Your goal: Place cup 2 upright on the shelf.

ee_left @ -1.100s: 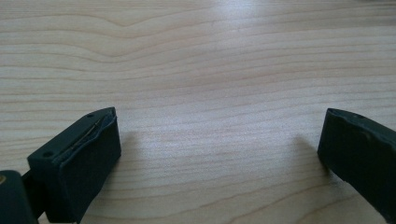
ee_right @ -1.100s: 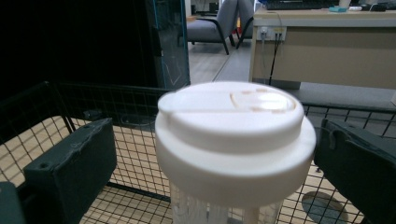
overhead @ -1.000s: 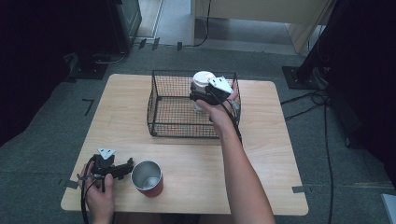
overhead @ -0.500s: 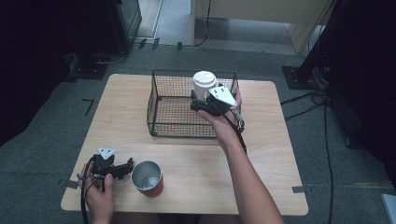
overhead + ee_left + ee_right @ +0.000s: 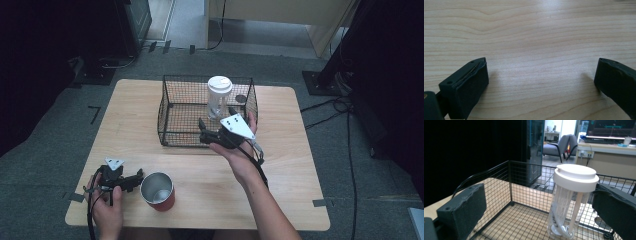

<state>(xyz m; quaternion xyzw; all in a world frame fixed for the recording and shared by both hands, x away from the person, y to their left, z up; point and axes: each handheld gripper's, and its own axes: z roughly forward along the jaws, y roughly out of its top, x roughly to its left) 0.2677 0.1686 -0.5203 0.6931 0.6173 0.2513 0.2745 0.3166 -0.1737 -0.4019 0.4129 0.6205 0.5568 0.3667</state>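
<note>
Right gripper spread, empty, at basket's 6 o'clock rim; tumbler upright inside. Left gripper spread, 9 o'clock of cup.

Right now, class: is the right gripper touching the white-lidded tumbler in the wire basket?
Apart. The right gripper view shows the right gripper with jaws wide, the tumbler standing free behind them.
</note>
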